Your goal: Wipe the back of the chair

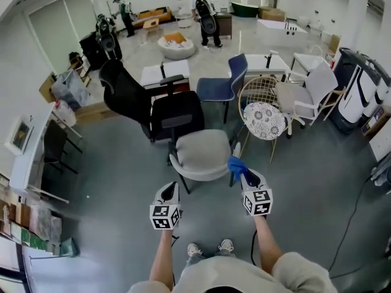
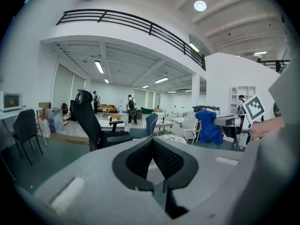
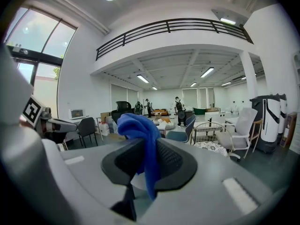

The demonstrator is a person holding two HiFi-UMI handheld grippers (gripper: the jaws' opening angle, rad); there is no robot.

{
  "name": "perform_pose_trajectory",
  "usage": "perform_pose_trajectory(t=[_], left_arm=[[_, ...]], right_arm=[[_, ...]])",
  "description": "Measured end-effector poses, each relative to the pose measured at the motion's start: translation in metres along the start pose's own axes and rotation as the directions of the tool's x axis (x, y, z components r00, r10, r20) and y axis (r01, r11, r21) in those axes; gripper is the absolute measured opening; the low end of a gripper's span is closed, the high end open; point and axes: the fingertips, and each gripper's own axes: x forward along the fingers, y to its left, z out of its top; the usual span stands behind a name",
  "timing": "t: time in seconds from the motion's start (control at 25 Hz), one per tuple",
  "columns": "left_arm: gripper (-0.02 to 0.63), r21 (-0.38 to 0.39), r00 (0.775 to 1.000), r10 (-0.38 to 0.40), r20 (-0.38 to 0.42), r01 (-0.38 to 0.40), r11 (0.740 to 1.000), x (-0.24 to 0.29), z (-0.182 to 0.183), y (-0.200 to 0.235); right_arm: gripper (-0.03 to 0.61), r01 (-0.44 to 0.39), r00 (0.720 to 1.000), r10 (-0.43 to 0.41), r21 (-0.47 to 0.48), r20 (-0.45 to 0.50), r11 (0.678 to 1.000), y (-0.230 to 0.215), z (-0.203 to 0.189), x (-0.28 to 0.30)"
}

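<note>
Grey chair [image 1: 201, 153] with a blue cloth [image 1: 236, 165] at its near rim.
The grey chair has a rounded, light padded seat, a low curved back rim and thin dark legs. It stands upright, with the curved rim on the near side. The blue cloth, soft and crumpled, is pinched between the jaws of the right gripper [image 3: 146, 159]; it bunches above them and one fold hangs down between them. It sits just beside the right end of the rim, and whether it touches the rim cannot be told.
</note>
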Motion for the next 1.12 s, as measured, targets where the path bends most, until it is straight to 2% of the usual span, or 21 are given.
perform_pose_trajectory(t=[0.16, 0.4, 0.72, 1.12], left_arm=[[0.002, 0.006, 1.000, 0.015, 0.021, -0.015, 1.000, -0.007, 0.022, 0.008], [0.002, 0.012, 0.999, 0.037, 0.019, -0.037, 0.999, -0.015, 0.026, 0.014], [0.002, -0.006, 0.997, 0.046, 0.058, -0.046, 0.999, -0.014, 0.045, 0.017], [0.002, 0.010, 0.998, 0.031, 0.052, -0.032, 0.999, -0.013, 0.045, 0.018]], right_arm=[[0.074, 0.004, 1.000, -0.003, -0.004, 0.015, 1.000, -0.001, 0.018, -0.004], [0.074, 0.013, 1.000, -0.013, -0.014, 0.026, 1.000, -0.004, 0.026, -0.013], [0.074, 0.019, 0.999, -0.017, -0.036, 0.039, 0.999, -0.006, 0.041, -0.016], [0.073, 0.015, 1.000, -0.014, -0.037, 0.019, 0.999, 0.002, 0.036, -0.012]])
